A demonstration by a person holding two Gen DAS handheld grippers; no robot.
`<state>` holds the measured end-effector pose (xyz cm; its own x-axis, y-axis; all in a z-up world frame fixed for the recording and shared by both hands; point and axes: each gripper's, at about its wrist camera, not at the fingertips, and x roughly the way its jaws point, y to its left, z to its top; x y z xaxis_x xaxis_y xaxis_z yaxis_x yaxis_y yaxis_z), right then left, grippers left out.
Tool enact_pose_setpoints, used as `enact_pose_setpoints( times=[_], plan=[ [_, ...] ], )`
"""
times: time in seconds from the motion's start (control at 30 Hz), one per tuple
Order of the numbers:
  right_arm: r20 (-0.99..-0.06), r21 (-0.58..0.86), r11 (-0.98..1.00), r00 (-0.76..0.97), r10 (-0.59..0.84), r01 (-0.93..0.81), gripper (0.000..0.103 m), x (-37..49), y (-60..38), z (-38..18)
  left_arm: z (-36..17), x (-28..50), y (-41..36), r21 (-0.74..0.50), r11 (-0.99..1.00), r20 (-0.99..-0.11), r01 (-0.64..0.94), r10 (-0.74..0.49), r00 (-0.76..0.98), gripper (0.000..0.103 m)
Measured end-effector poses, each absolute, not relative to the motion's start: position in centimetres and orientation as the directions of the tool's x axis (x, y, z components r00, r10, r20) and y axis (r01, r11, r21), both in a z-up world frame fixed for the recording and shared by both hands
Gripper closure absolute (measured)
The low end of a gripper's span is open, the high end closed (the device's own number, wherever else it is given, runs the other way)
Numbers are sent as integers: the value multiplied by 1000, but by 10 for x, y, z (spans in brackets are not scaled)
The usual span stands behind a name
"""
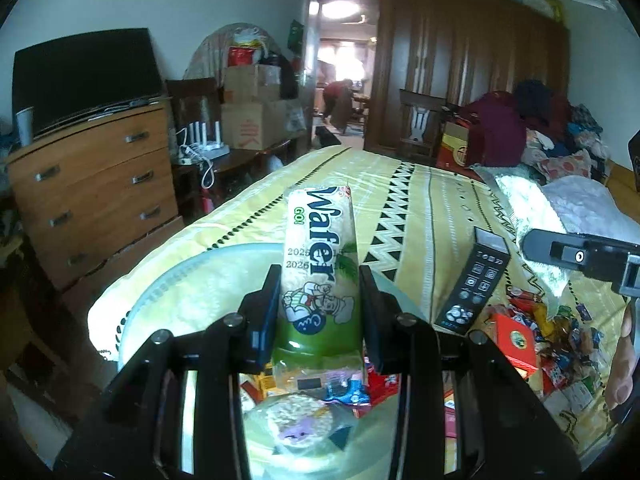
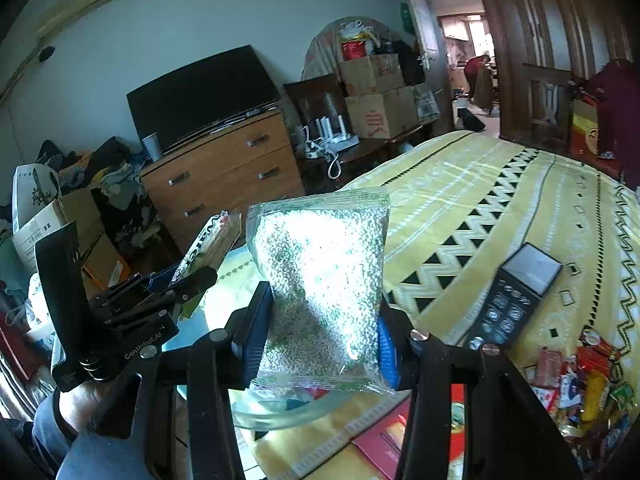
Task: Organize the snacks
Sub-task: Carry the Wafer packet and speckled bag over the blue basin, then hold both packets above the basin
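Left wrist view: the left gripper [image 1: 320, 312] clamps an upright wafer pack [image 1: 318, 256] above a pale bowl [image 1: 168, 292] on the yellow bedspread [image 1: 432, 208]. Right gripper [image 2: 324, 336] pinches a clear bag of white pellets [image 2: 320, 280]; beyond lie a remote [image 2: 516, 296] and a snack pile [image 2: 580, 384].

- A yellow patterned bedspread [image 1: 420, 208] covers the bed.
- Left of it stands a wooden dresser [image 1: 96, 192] bearing a dark television [image 1: 84, 76].
- Beyond it, a brown wardrobe [image 1: 472, 64] flanks an open doorway [image 1: 344, 68] under a lit ceiling lamp [image 1: 340, 9].
- Walls pale.
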<state>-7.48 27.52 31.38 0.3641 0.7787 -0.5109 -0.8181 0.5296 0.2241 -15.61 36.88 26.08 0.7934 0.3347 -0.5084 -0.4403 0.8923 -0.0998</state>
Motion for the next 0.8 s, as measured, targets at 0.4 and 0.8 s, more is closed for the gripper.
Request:
enact_pose_setpoints(
  times=[0.4,0.8],
  plan=[
    [-554,233,491,301,776,-839,53,-68,320,298,248,-157,393,-120,872,-546,-475,342,765,67],
    [-579,254,476,262,772,-842,53,-61,345,289,243,-157,403,-127,859,-563,-497,350,749,67]
  ],
)
